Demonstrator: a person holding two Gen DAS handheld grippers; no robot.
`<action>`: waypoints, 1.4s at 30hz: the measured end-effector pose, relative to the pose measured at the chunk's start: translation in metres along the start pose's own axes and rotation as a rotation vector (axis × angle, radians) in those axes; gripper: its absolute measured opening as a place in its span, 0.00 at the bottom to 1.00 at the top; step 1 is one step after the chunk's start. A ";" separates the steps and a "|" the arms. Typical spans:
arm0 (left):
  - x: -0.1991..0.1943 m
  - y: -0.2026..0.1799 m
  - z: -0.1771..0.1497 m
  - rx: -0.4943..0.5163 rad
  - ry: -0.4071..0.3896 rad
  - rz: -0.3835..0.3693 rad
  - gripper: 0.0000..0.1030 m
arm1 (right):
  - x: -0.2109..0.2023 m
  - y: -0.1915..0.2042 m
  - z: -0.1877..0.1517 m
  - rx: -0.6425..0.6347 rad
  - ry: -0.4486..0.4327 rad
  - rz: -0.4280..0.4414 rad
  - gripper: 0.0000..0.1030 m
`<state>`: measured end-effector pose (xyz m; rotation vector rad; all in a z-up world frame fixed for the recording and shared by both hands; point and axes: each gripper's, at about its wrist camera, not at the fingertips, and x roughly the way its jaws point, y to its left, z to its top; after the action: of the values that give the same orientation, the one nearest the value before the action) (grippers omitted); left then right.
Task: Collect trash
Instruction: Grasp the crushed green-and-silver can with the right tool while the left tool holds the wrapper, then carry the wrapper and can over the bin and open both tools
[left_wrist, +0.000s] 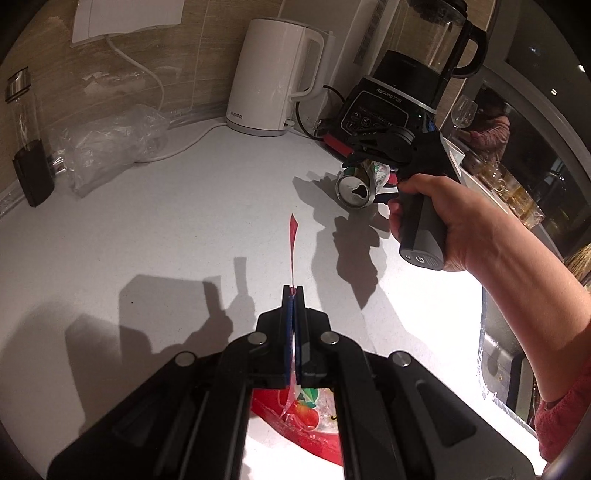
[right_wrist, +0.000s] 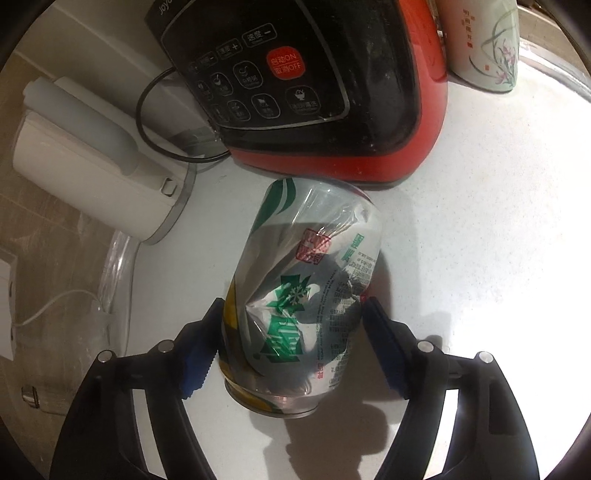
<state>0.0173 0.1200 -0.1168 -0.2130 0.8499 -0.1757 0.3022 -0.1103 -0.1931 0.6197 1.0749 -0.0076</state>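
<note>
My left gripper (left_wrist: 294, 291) is shut on a red snack wrapper (left_wrist: 293, 240); a thin red strip sticks out past the tips and the printed part (left_wrist: 303, 413) hangs below the jaws. A dented silver-and-green drink can (right_wrist: 303, 295) lies on its side on the white counter (right_wrist: 480, 229). My right gripper (right_wrist: 291, 314) is open with its blue pads (right_wrist: 384, 343) on either side of the can, close to it. In the left wrist view the can (left_wrist: 356, 186) lies under the right gripper (left_wrist: 369, 158), which a hand holds.
A red-and-black blender base (right_wrist: 314, 88) stands just behind the can, with a white kettle (left_wrist: 273, 74) to its left. A crumpled clear plastic bag (left_wrist: 107, 144) and a dark bottle (left_wrist: 27, 140) sit at the back left. A floral cup (right_wrist: 484, 40) stands at the back right.
</note>
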 end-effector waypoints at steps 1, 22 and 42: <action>0.000 0.001 -0.001 0.001 0.002 -0.006 0.01 | -0.001 -0.002 -0.002 0.001 0.000 0.017 0.70; -0.025 -0.002 -0.007 0.010 0.004 -0.061 0.01 | -0.090 -0.067 -0.074 -0.012 0.014 0.251 0.40; -0.116 -0.055 -0.058 -0.039 -0.096 -0.006 0.01 | -0.249 -0.166 -0.269 -0.077 0.140 0.569 0.37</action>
<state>-0.1060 0.0879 -0.0561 -0.2588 0.7579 -0.1538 -0.0900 -0.1922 -0.1533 0.8466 0.9958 0.5760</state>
